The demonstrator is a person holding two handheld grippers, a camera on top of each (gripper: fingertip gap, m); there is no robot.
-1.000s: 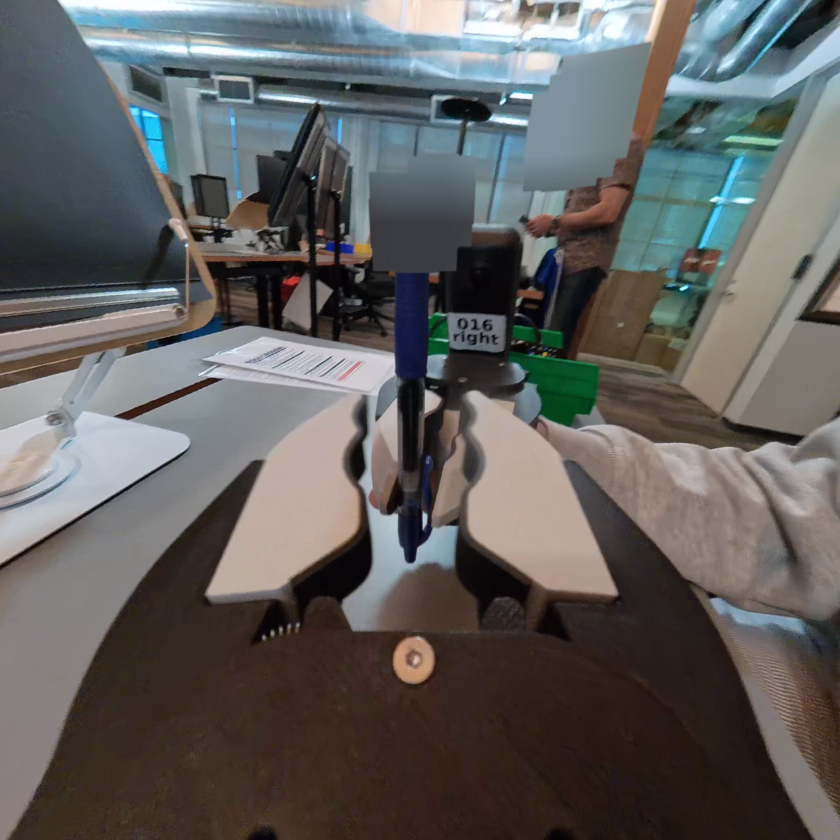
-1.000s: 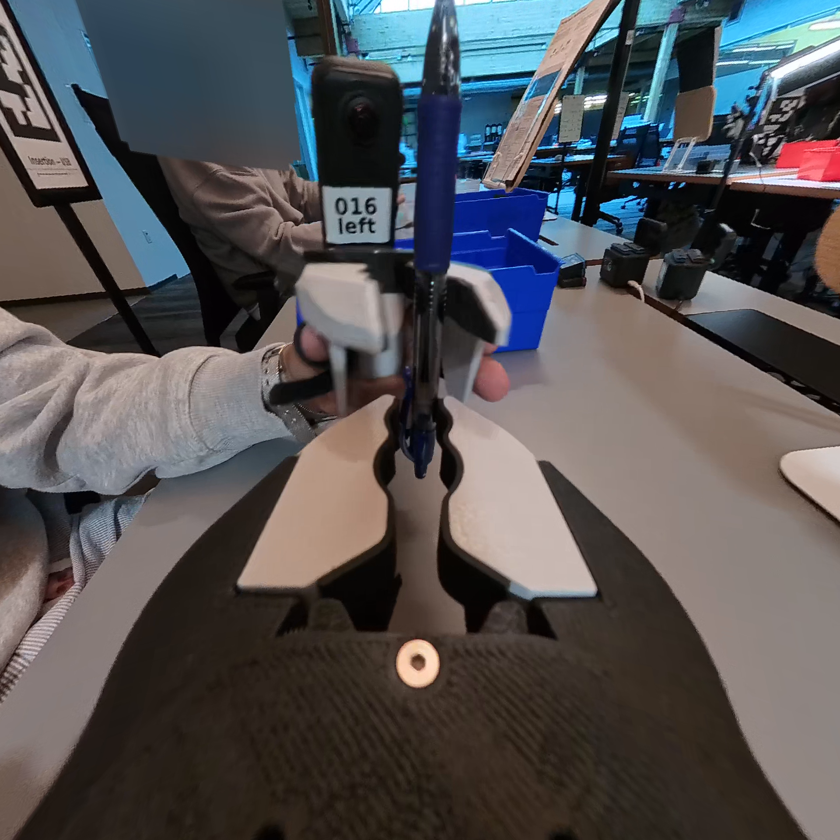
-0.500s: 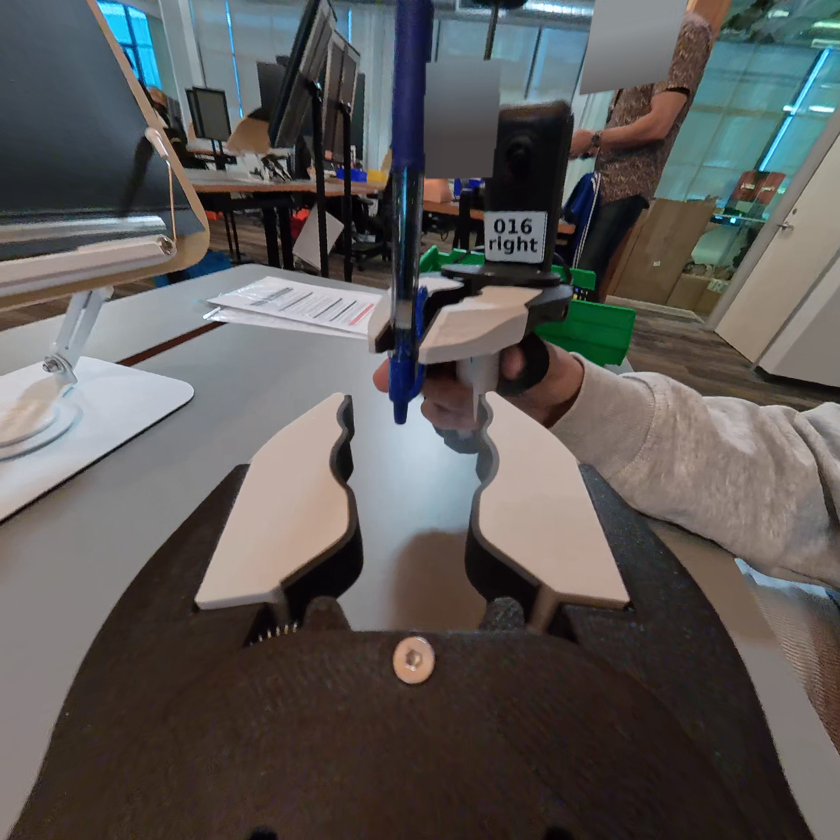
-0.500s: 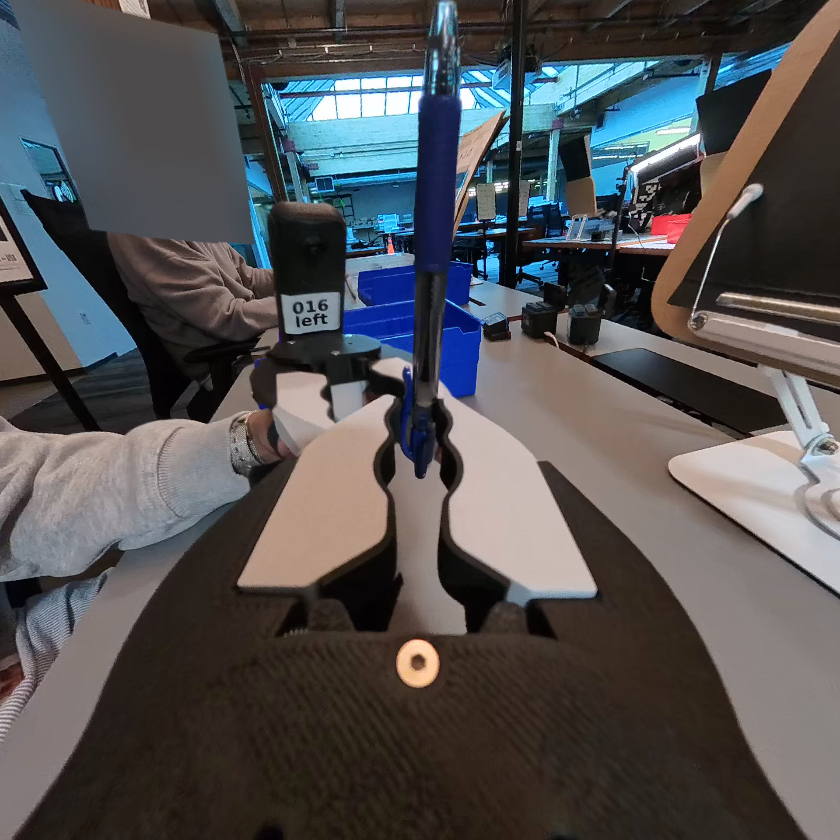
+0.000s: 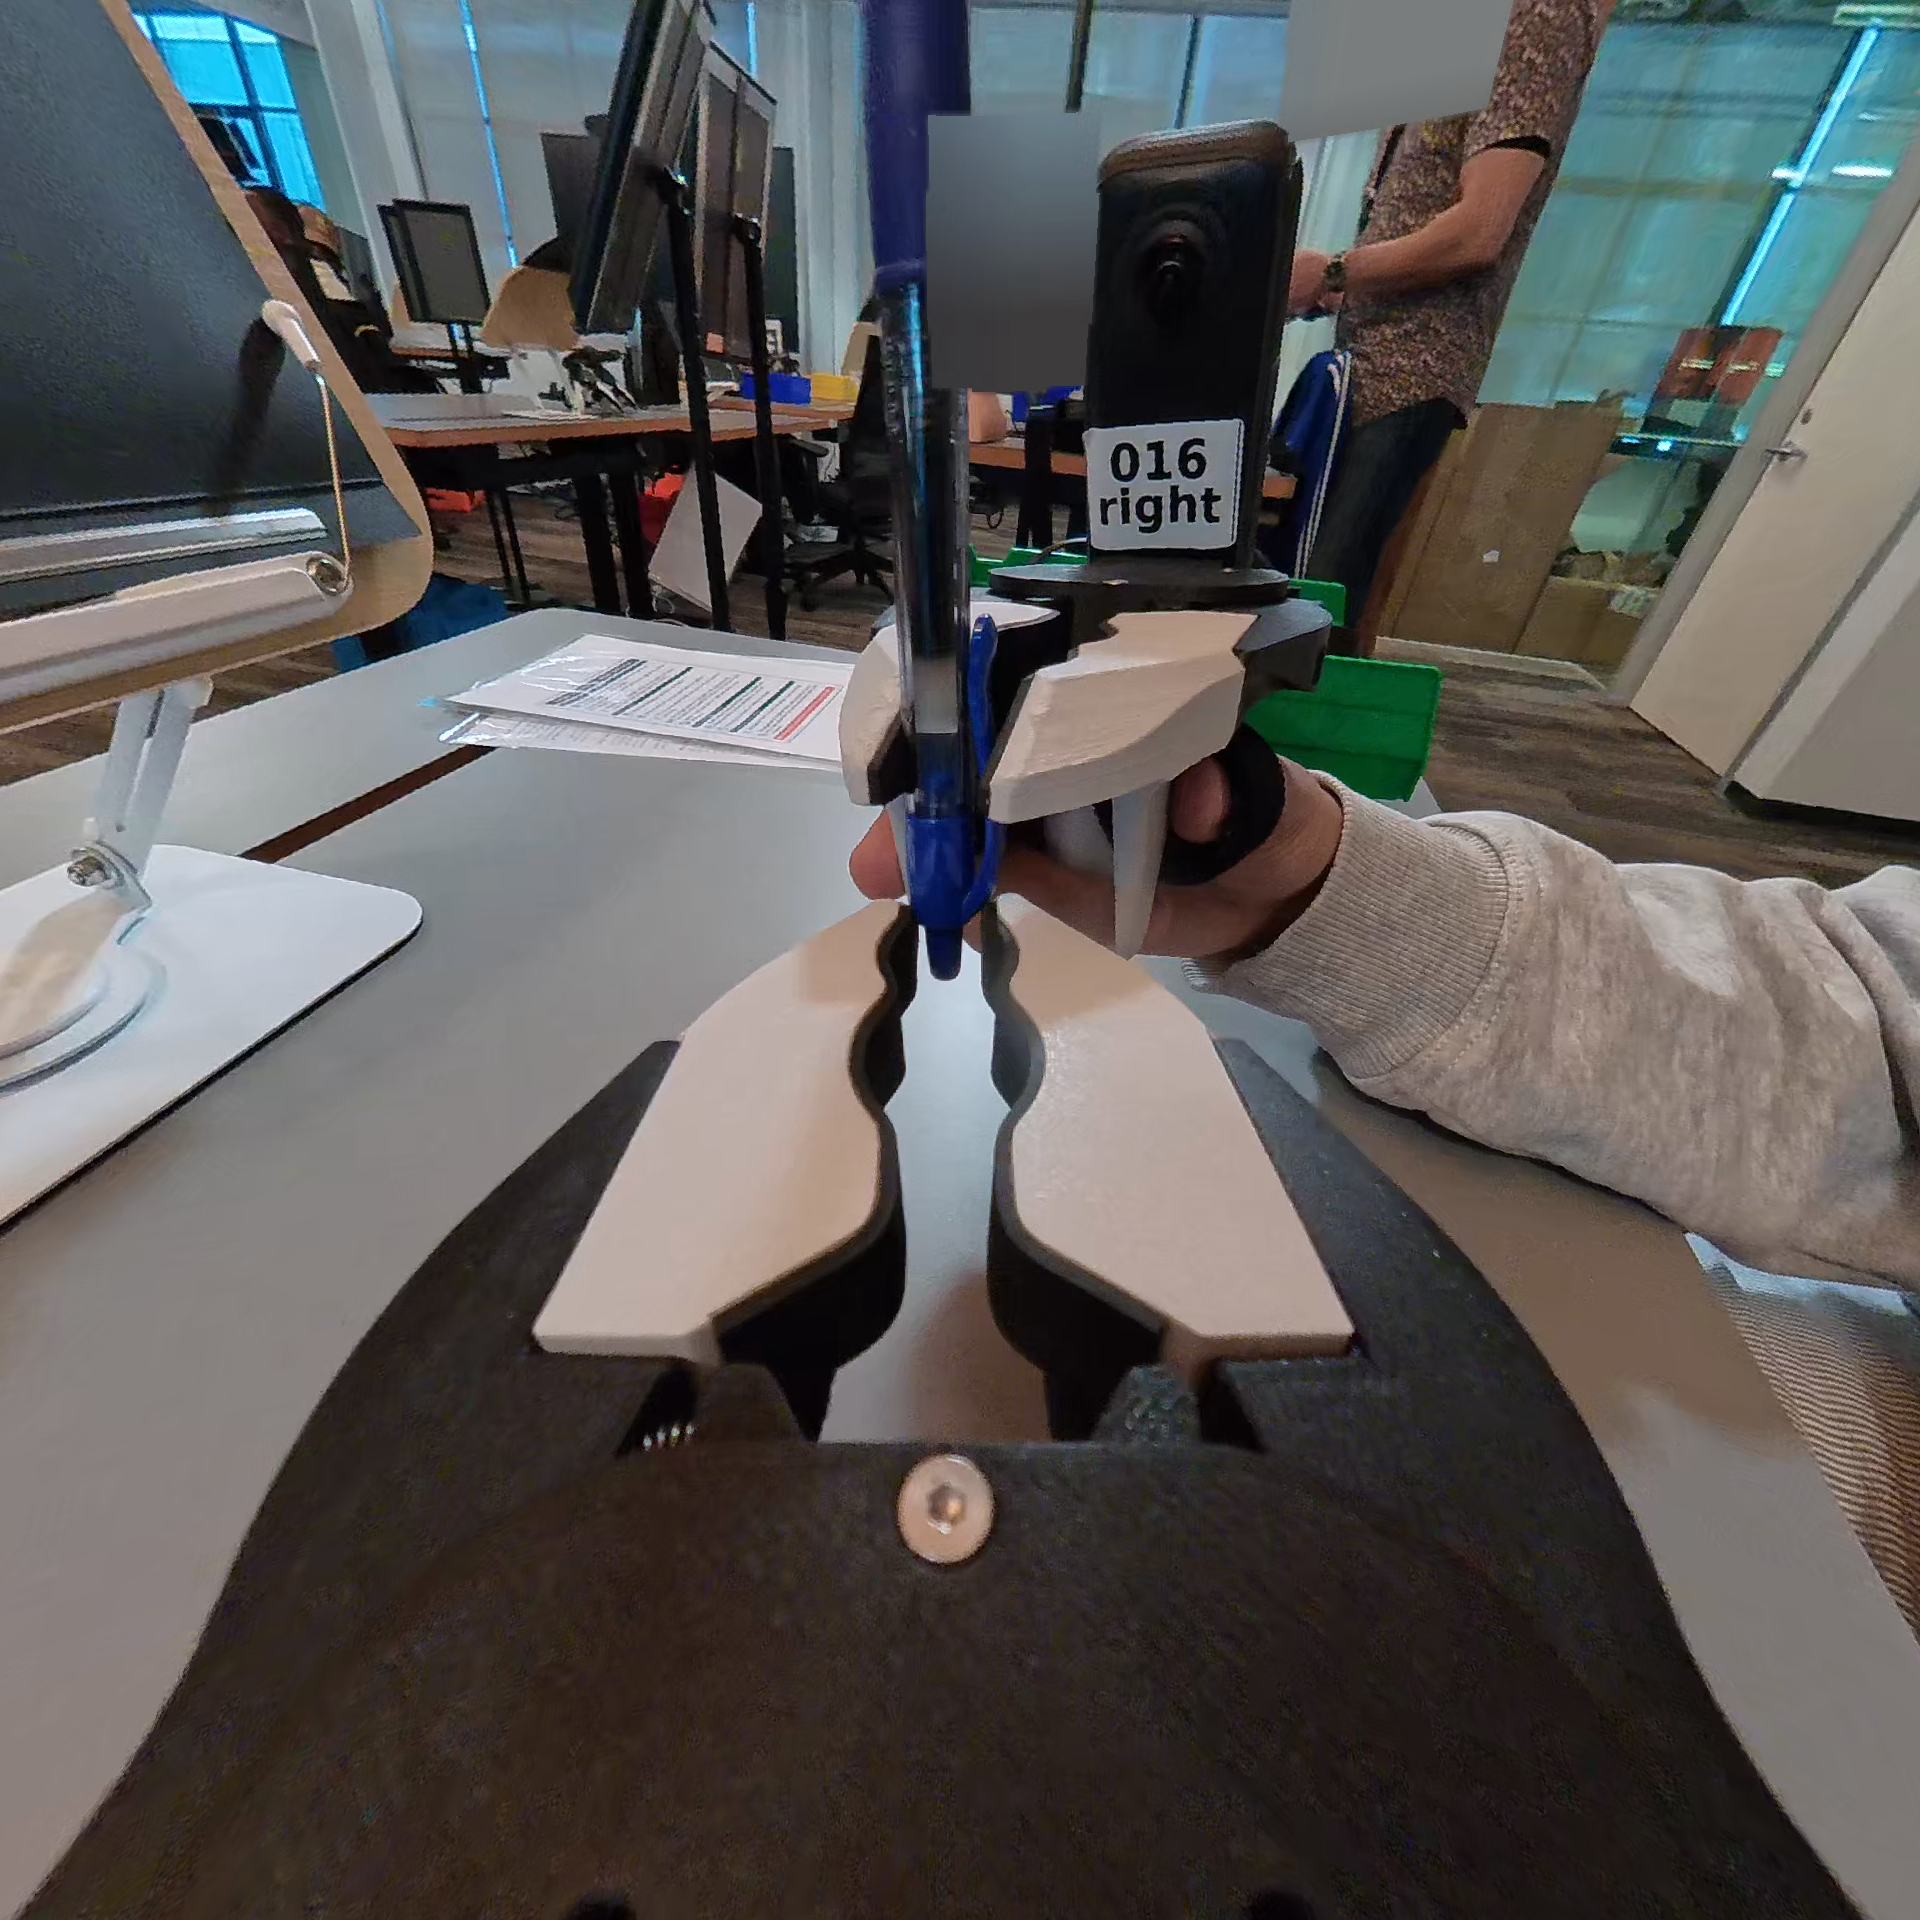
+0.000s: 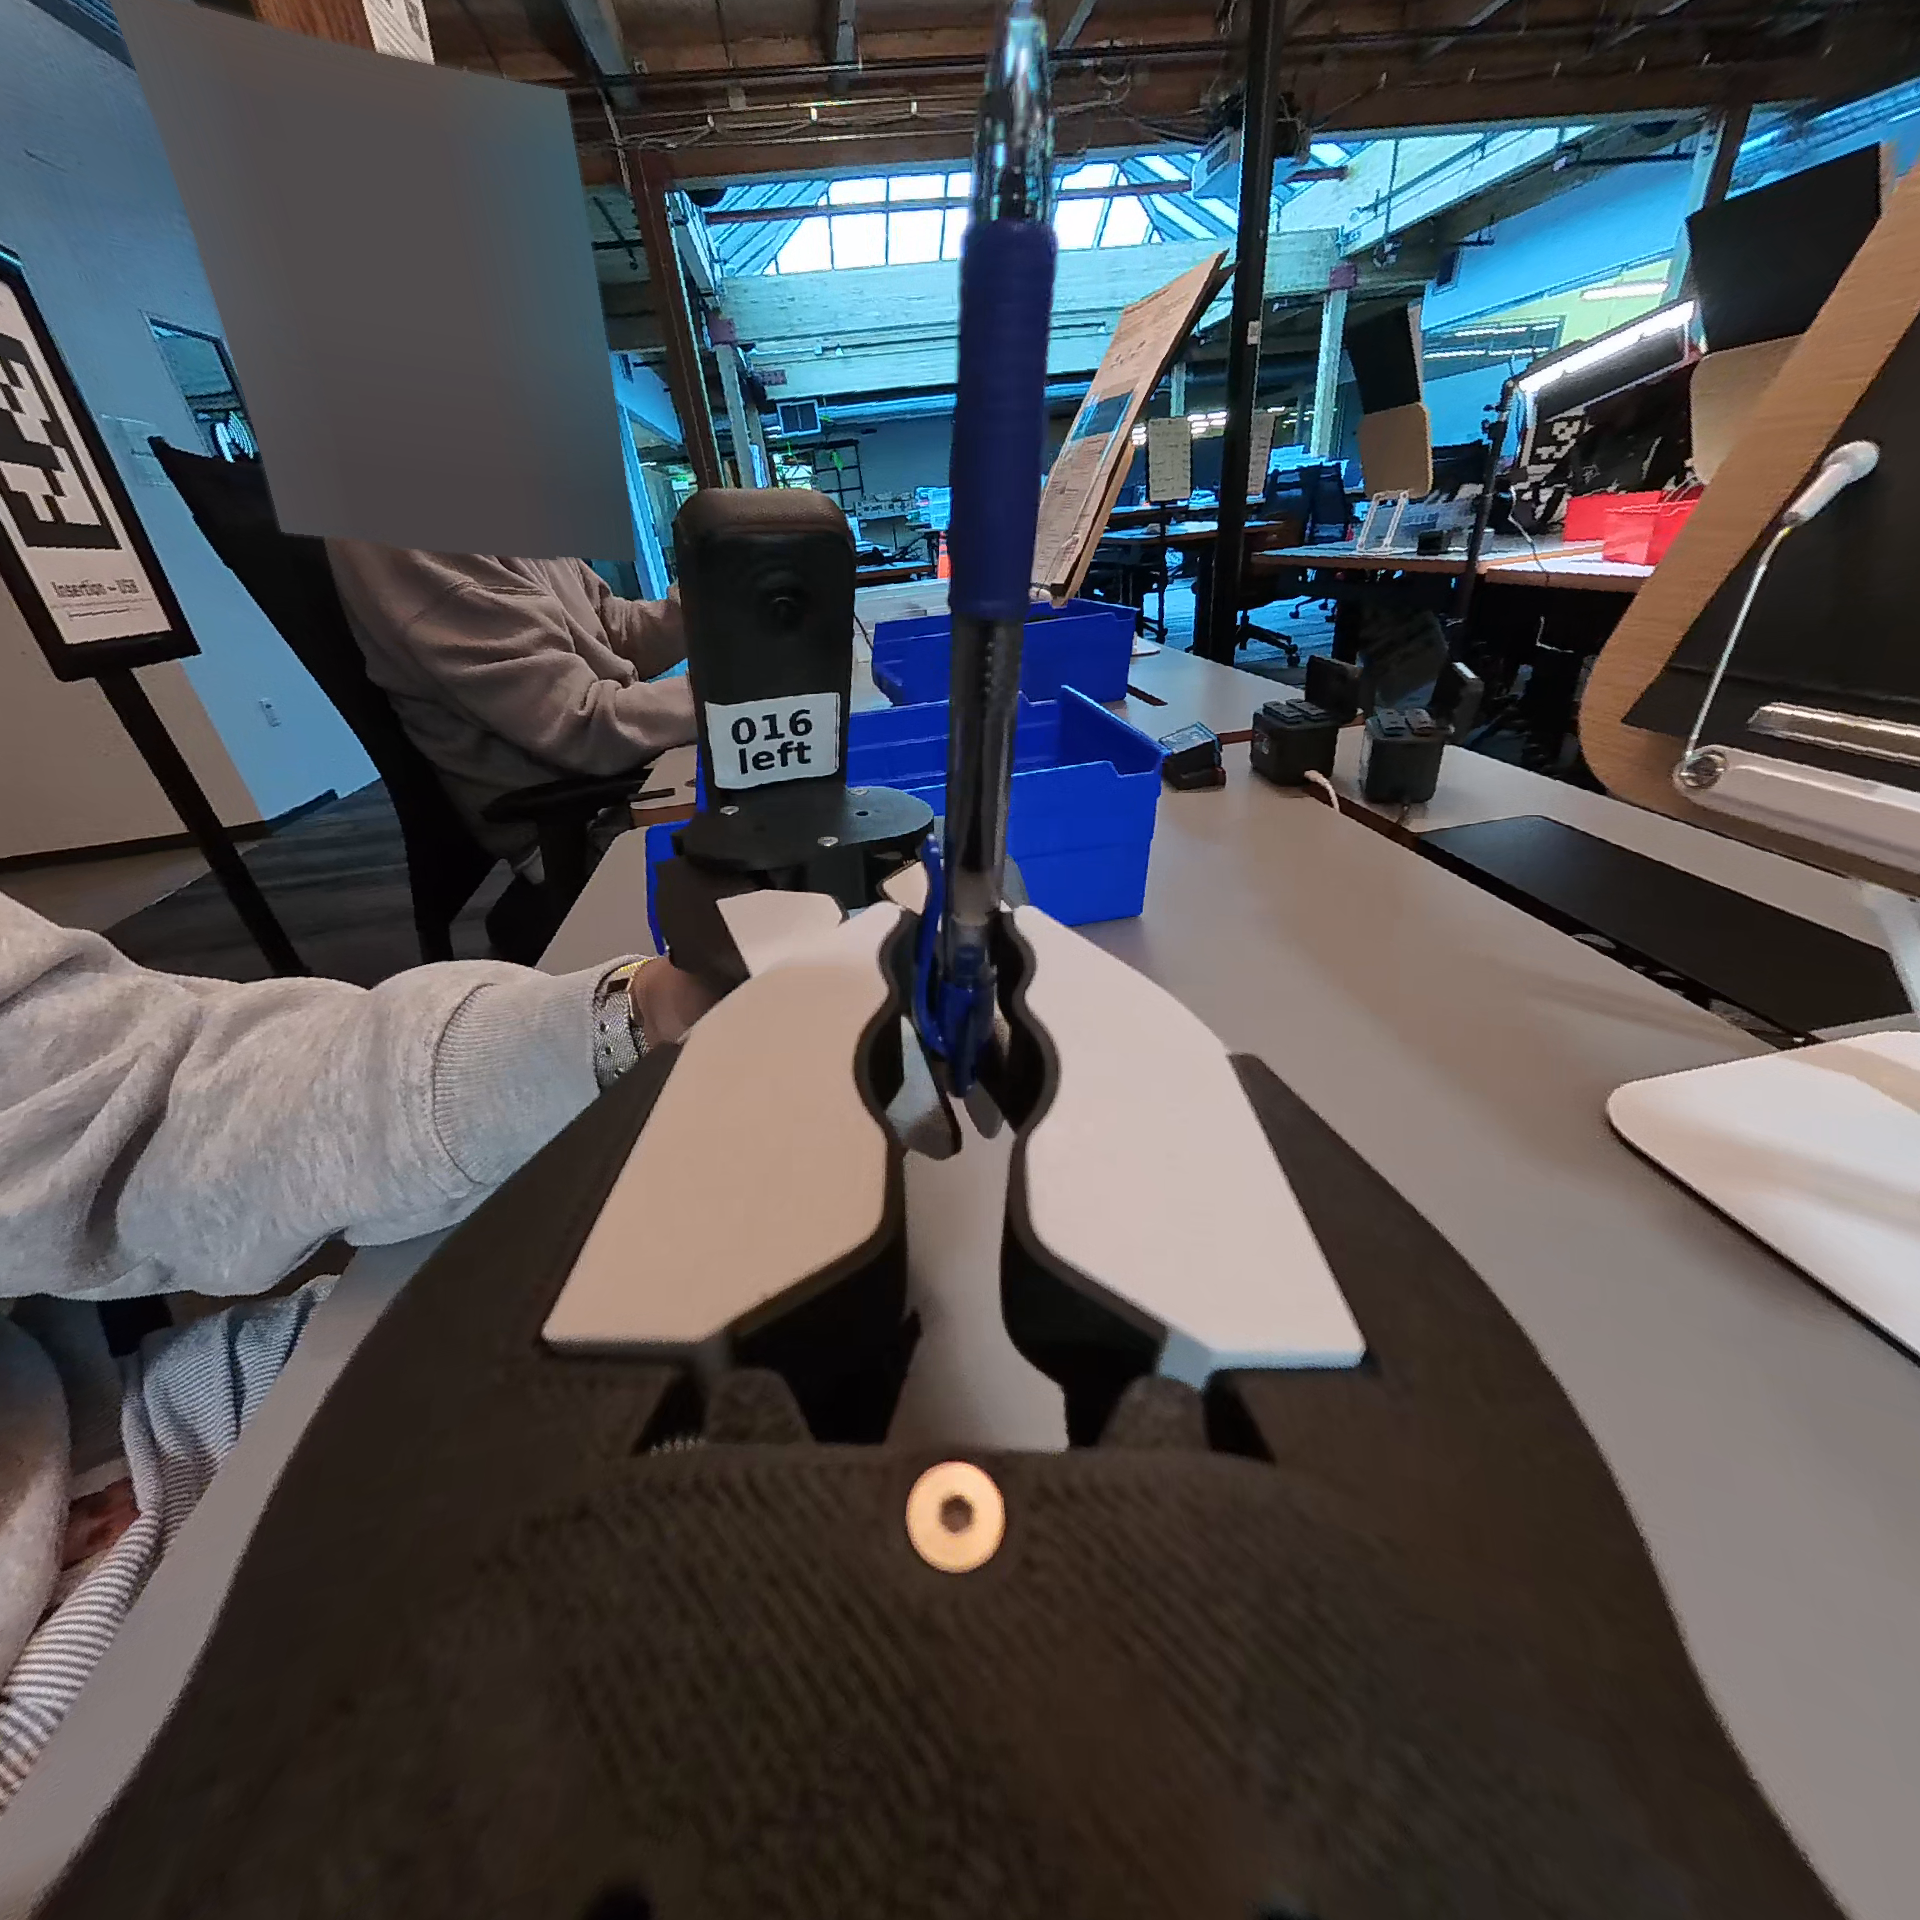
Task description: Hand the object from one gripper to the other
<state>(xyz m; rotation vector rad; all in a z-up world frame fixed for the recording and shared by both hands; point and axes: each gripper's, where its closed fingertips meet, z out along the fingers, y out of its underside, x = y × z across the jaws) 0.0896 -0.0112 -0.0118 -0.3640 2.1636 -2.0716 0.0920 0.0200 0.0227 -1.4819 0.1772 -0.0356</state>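
Note:
A blue pen stands upright, clip end down. My right gripper is shut on the pen just above its clip. It also shows in the left wrist view, held by a hand in a grey sleeve. My left gripper faces it from just below. Its fingers are drawn in to a narrow gap, and the pen's lower tip sits between the fingertips. In the right wrist view the left gripper shows behind and under my right fingers.
Both grippers hover over a grey table. A white stand base lies to the left and papers at the far edge. Blue bins and black chargers sit farther along the table. A person sits behind. Both grippers' tips are close together, under 4 cm apart.
My left gripper, wide open half a second ago, has closed to a narrow gap and moved in under the pen's lower end. My right gripper has kept its hold on the pen throughout.

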